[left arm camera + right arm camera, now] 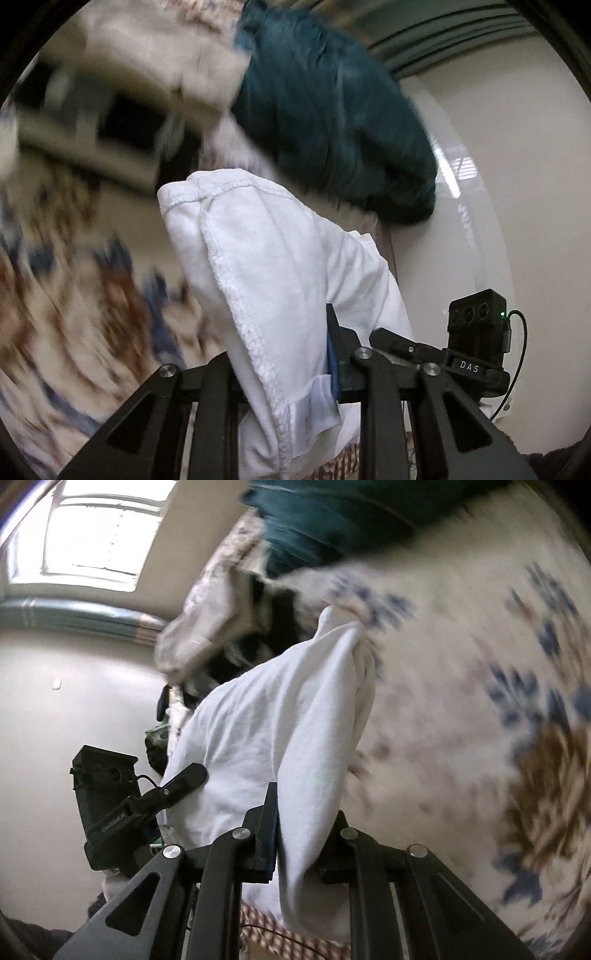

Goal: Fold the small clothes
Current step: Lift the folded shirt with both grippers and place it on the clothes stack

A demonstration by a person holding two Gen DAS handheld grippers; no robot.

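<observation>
The left gripper point(291, 354) is a matte black frame of angled struts with triangular cut-outs, pinned by round silver screws, and a blue pad lines the inner face of one finger. Beside it sits a small black box-shaped module point(476, 325) with three round openings, a green light and a thin black cable looping off its side; a clamp below reads "DAS" in white. The right gripper point(303, 834) shares the same black struts, silver screws and blue pad, with a matching black box module point(103, 790) on a lettered clamp.
</observation>
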